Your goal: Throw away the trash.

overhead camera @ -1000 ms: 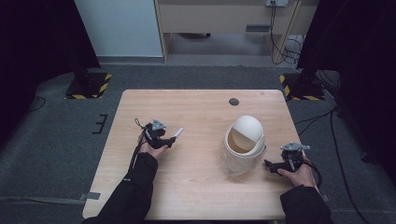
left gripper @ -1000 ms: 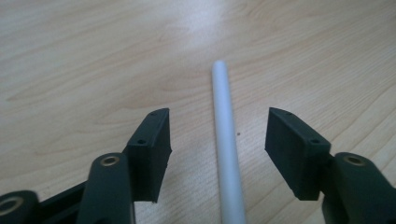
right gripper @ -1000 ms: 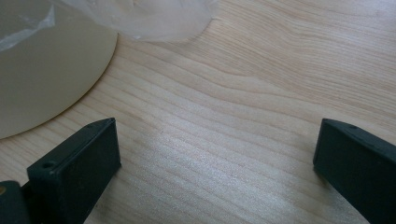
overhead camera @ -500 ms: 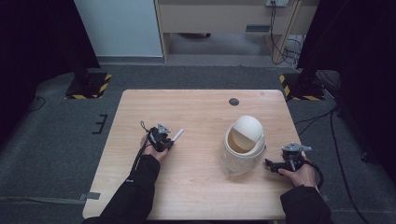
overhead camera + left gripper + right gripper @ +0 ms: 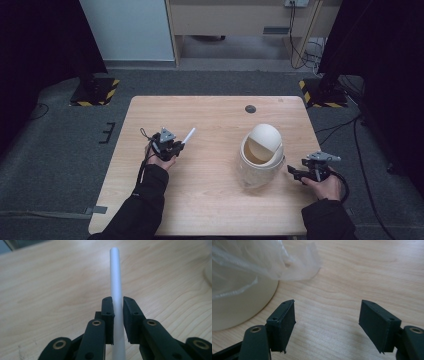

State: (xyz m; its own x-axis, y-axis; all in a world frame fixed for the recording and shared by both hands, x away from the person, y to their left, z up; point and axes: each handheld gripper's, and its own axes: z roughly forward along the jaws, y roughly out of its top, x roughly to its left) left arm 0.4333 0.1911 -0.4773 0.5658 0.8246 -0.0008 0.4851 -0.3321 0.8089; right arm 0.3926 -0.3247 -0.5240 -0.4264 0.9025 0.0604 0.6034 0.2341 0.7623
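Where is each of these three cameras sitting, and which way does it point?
High view: above the person's side, facing forward and down on the table; forearms, left gripper, right gripper.
Left gripper view: rides that gripper, along jaws clamping a white tube.
Right gripper view: looks between open jaws at the bin.
Shared: tube, bin.

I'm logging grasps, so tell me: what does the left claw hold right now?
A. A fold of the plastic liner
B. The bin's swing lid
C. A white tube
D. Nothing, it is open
C: in the left gripper view the left claw has its jaws closed on a white tube that juts forward over the table.
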